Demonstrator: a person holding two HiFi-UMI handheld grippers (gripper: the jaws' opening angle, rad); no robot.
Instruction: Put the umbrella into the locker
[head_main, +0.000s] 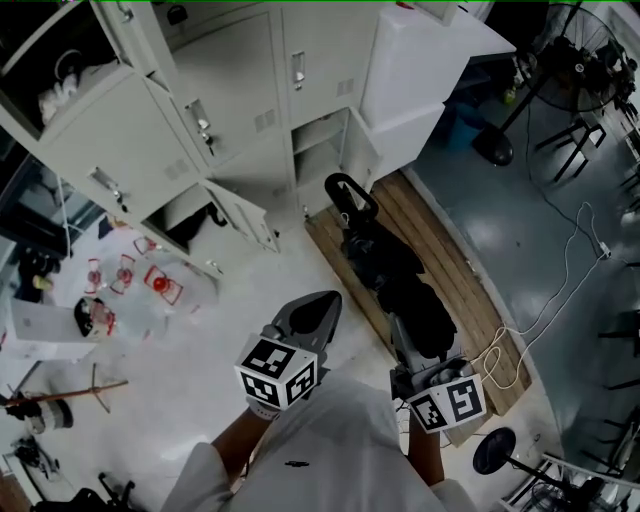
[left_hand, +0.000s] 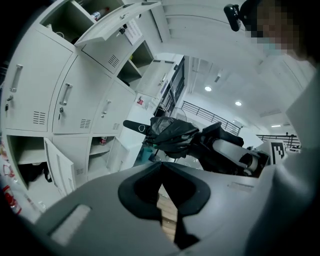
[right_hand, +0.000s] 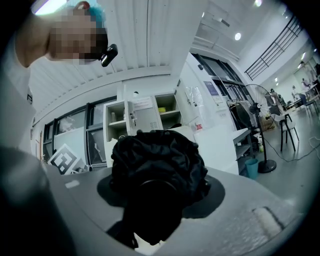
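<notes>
My right gripper (head_main: 402, 345) is shut on a folded black umbrella (head_main: 392, 272). The umbrella's curved handle (head_main: 350, 196) points toward the grey lockers (head_main: 300, 70). In the right gripper view the umbrella's bunched cloth (right_hand: 157, 167) fills the space between the jaws. My left gripper (head_main: 322, 305) hangs to the left of the umbrella with its jaws together and nothing in them. The left gripper view looks past those jaws (left_hand: 162, 187) at the umbrella (left_hand: 172, 132), carried level at the right. An open locker compartment (head_main: 320, 150) lies just beyond the handle.
A wooden pallet (head_main: 445, 265) lies on the floor under the umbrella. More locker doors (head_main: 120, 150) stand open at the left, with red-and-white items (head_main: 140, 275) below them. A standing fan (head_main: 570, 70) and a white cable (head_main: 560, 290) are at the right.
</notes>
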